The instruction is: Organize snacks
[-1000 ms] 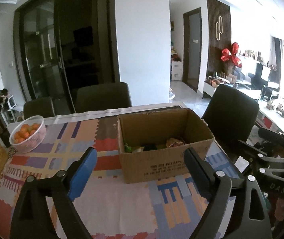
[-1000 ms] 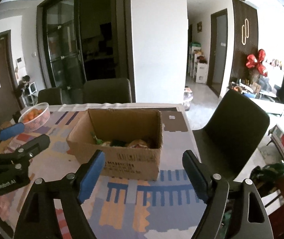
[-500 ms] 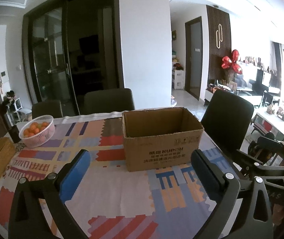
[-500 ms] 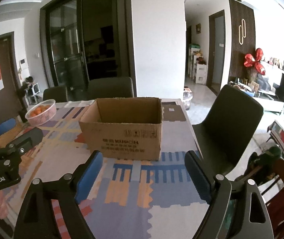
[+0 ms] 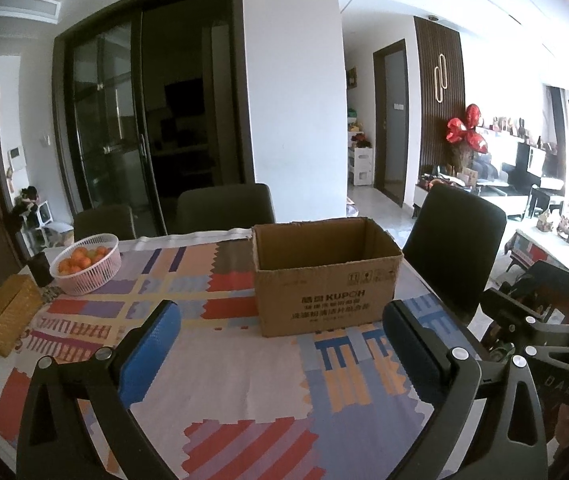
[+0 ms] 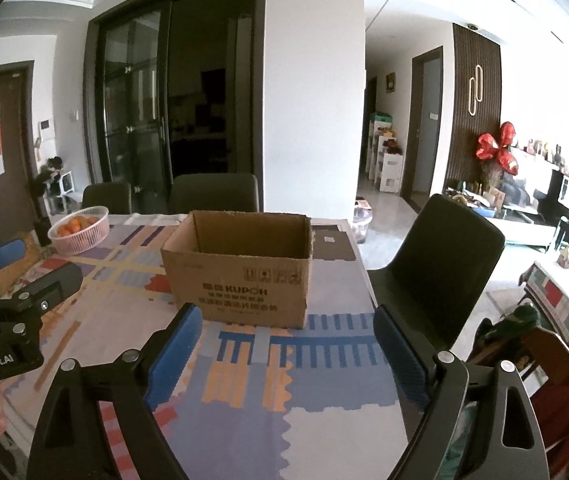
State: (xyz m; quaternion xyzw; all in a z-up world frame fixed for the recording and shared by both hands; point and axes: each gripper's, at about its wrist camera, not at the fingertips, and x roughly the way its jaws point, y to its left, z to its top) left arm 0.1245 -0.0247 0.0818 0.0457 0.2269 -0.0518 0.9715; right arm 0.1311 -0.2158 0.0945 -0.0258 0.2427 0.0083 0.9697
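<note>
An open brown cardboard box stands on the table with the patterned cloth. From this low angle its inside is hidden, so no snacks show. My left gripper hangs open over the cloth in front of the box, with nothing between its blue pads. My right gripper also sits short of the box, its jaws still opening and empty. In the right wrist view the left gripper shows at the left edge; in the left wrist view the right gripper shows at the right edge.
A pink basket of oranges stands at the table's far left, beside a dark cup and a woven yellow box. Dark chairs ring the table at the right and far side.
Both grippers have drawn back from the box and sunk lower, so the snacks seen inside it earlier are now hidden behind its front wall. Both pairs of jaws have spread wider.
</note>
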